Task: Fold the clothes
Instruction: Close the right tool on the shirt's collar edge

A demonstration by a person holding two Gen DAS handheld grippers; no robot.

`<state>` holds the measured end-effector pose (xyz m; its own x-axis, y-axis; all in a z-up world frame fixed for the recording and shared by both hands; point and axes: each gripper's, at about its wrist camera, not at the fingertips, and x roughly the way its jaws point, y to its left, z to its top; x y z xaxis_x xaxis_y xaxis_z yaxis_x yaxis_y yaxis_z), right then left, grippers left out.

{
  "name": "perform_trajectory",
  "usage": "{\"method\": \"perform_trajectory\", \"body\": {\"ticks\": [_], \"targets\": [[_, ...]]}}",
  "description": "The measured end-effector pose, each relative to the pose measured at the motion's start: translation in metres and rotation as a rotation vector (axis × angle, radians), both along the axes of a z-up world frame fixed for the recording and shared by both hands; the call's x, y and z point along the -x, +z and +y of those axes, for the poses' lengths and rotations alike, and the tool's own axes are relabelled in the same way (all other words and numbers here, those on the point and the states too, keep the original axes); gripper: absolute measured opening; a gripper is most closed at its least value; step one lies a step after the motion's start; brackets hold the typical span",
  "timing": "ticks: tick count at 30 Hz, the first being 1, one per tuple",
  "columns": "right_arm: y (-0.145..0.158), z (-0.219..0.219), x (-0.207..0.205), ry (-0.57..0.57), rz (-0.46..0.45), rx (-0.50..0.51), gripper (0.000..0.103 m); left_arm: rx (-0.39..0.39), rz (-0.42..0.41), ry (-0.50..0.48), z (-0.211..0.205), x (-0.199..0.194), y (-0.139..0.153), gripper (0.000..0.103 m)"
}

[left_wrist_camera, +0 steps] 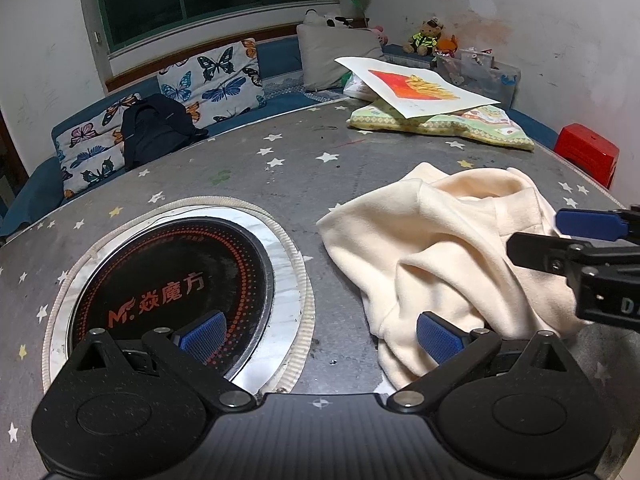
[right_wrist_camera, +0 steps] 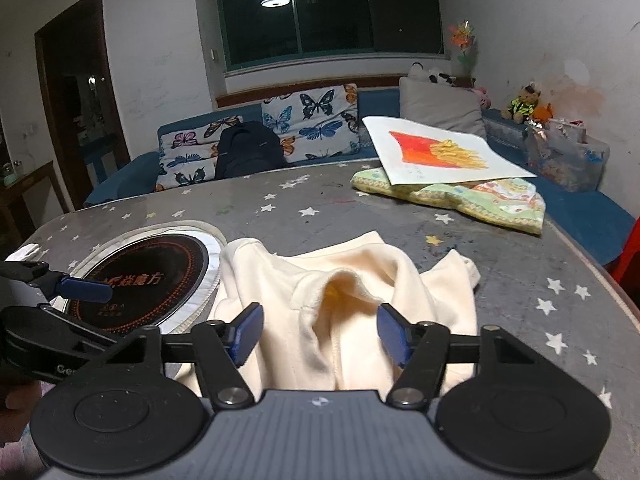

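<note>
Cream garment (right_wrist_camera: pixel 352 300) lies crumpled on the starry table (right_wrist_camera: pixel 520 280), beside the round cooktop (left_wrist_camera: pixel 172 284). Left gripper (left_wrist_camera: pixel 320 332) and right gripper (right_wrist_camera: pixel 320 334) both stand wide, holding nothing; the garment's near edge is hidden behind them.

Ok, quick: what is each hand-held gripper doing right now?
Left hand-held gripper: open, holding nothing, beside the cream garment.
Right hand-held gripper: open, empty, fingers straddling the garment.

Clearly a lived-in home sitting room. Blue sofa (right_wrist_camera: pixel 580 216) with butterfly cushions (right_wrist_camera: pixel 308 120) under a dark window (right_wrist_camera: pixel 328 12), teddy bear (right_wrist_camera: pixel 524 102) and other soft toys in the corner. Star-patterned table (left_wrist_camera: pixel 280 184) with built-in round cooktop (left_wrist_camera: pixel 172 288), scuffed white walls.
</note>
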<state>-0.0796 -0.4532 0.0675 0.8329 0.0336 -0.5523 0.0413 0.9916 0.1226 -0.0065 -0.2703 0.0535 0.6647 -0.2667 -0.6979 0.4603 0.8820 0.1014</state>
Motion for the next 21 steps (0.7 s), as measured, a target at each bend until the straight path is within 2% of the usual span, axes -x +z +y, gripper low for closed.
{"method": "perform_trajectory", "body": {"ticks": [6, 15, 21], "targets": [[-0.009, -0.002, -0.010, 0.016, 0.038, -0.028, 0.048, -0.001, 0.000, 0.003, 0.002, -0.001, -0.001, 0.103], [-0.014, -0.001, -0.012, 0.035, 0.052, -0.029, 0.020, -0.004, 0.001, 0.009, 0.006, -0.002, -0.002, 0.103], [-0.011, 0.003, -0.012, 0.048, 0.049, -0.017, 0.011, -0.003, 0.004, 0.026, 0.010, -0.004, -0.002, 0.103]]}}
